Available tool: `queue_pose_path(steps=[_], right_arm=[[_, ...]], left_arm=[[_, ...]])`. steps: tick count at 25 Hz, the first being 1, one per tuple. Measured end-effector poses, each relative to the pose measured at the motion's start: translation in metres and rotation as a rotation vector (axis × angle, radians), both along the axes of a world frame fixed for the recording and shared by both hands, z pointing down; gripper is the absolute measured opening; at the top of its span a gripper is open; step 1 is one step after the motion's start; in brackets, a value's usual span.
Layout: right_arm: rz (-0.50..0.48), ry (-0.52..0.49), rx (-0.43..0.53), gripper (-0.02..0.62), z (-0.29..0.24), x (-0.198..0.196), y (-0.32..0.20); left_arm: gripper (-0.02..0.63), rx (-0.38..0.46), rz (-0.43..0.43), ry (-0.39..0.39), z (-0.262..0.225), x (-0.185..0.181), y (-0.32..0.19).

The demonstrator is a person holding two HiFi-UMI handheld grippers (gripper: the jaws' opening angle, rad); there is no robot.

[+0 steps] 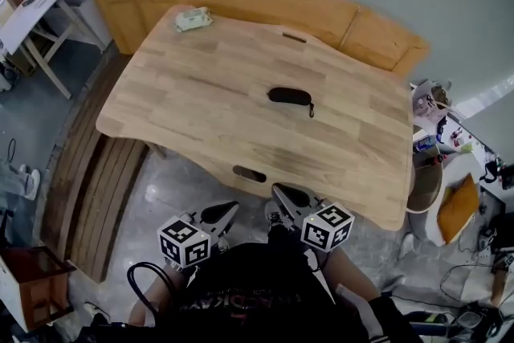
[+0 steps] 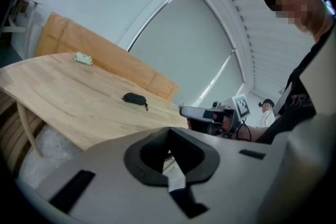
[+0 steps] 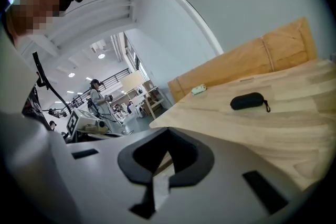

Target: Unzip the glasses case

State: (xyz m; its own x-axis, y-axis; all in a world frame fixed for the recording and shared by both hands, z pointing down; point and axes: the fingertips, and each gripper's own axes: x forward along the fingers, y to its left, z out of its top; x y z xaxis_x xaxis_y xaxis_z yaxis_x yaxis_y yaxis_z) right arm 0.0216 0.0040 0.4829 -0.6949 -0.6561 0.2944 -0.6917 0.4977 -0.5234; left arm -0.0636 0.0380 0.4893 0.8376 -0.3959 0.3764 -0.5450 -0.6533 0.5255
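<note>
The black glasses case lies zipped shut near the middle of the wooden table, its pull cord trailing to the right. Both grippers hang off the table's near edge, well short of the case. My left gripper is shut and empty, as is my right gripper beside it. The left gripper view shows the case far ahead over its closed jaws, with the right gripper alongside. In the right gripper view the case lies ahead to the right of its shut gripper.
A small pale green object rests at the table's far left corner. Brown boards lean behind the table. A slatted bench stands to the left, clutter and a yellow cushion to the right. A person stands in the background.
</note>
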Motion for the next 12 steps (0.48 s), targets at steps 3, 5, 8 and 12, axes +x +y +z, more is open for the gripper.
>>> queue_pose_path(steps=[3,5,8,12], right_arm=[[0.002,0.024,0.012,0.014,0.006,0.02,-0.032],[0.011,0.029,0.012,0.014,0.012,0.035,-0.051],[0.039,0.039,-0.001,0.015,0.022,0.062,-0.078],[0.073,0.09,-0.021,0.019,0.042,0.098,-0.111]], left_arm=[[0.011,-0.006,-0.033,-0.011,0.0,0.008,-0.015],[0.011,-0.012,-0.054,-0.015,0.001,0.014,-0.022],[0.011,-0.015,-0.081,-0.028,0.002,0.023,-0.033],[0.011,-0.027,-0.125,-0.027,0.005,0.038,-0.047]])
